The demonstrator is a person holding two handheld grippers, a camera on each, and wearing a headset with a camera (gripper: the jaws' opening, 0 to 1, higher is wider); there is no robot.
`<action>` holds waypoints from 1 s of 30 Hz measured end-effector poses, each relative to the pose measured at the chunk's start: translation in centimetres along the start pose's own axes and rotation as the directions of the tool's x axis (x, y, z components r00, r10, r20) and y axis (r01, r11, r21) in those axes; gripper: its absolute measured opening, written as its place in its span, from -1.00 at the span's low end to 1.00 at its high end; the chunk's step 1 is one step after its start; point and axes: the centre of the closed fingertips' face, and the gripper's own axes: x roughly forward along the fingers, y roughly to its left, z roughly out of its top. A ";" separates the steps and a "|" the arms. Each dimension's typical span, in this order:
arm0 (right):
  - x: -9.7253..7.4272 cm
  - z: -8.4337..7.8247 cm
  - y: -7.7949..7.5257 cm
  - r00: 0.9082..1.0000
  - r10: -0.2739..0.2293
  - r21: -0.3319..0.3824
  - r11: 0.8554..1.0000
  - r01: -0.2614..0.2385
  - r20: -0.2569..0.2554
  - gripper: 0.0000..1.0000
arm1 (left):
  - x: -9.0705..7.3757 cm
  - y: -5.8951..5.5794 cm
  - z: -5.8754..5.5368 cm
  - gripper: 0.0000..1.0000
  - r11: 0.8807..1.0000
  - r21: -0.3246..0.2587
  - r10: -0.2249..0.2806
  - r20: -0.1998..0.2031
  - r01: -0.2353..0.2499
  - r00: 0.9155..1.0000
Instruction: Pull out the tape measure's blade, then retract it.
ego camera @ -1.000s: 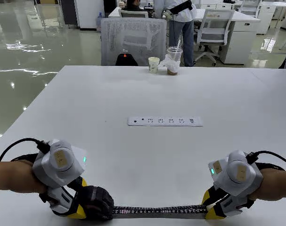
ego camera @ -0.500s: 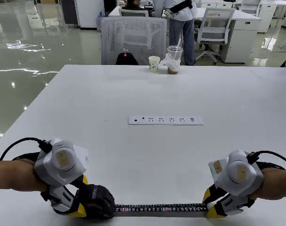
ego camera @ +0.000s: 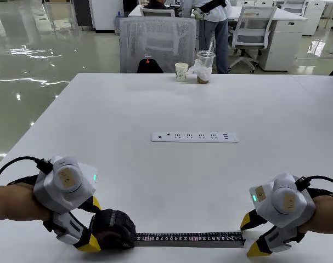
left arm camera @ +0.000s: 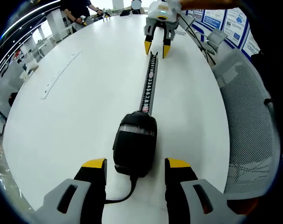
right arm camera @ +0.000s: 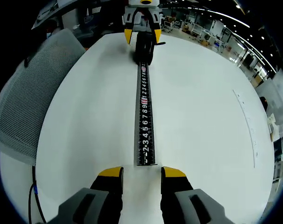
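- Jaws of the left gripper point(left arm camera: 136, 163) stand wide on either side of the tape measure point(left arm camera: 135, 140). A gap shows on both sides in the left gripper view, so they bracket it rather than clamp it. Jaws of the right gripper point(right arm camera: 141, 172) are also apart and hold nothing.
- White table point(ego camera: 171, 98): the work lies along its near edge, between the two grippers.
- Power strip point(ego camera: 194, 137): it lies flat at mid-table, farther off and well apart from the work.
- Blade point(right arm camera: 144, 107): it lies drawn out flat on the table, numbers up, running from the tape measure at near left toward the right gripper at near right.
- Tape measure: black, it rests on the table at near left, with a dark strap trailing back between the left jaws.
- Blade end point(right arm camera: 145, 162): it lies free just ahead of the right jaw tips, not between them.
- Step in hand, by my judgement: the pulling out looks done and the retracting is not yet begun.
- Next move: probably closing the left jaws on the tape measure to steady it. Then either freeing whatever holds the blade out or guiding the end back. No lock shows clearly, so I cannot tell which.
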 end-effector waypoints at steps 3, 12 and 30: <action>-0.2 -0.1 0.3 1.000 -0.013 0.021 1.000 0.012 0.011 -0.34 | -0.2 -0.5 -0.2 -0.02 1.000 -0.028 0.004 0.015 -0.004 1.000; -1.0 0.2 0.9 0.997 -0.058 0.101 0.994 0.052 0.054 -0.16 | -0.8 -1.9 -0.6 0.15 0.993 -0.112 0.029 0.058 -0.022 0.998; -2.0 1.6 3.3 0.983 -0.132 0.237 0.966 0.099 0.130 0.11 | -2.1 -4.0 -1.0 0.30 0.976 -0.213 0.071 0.125 -0.044 0.990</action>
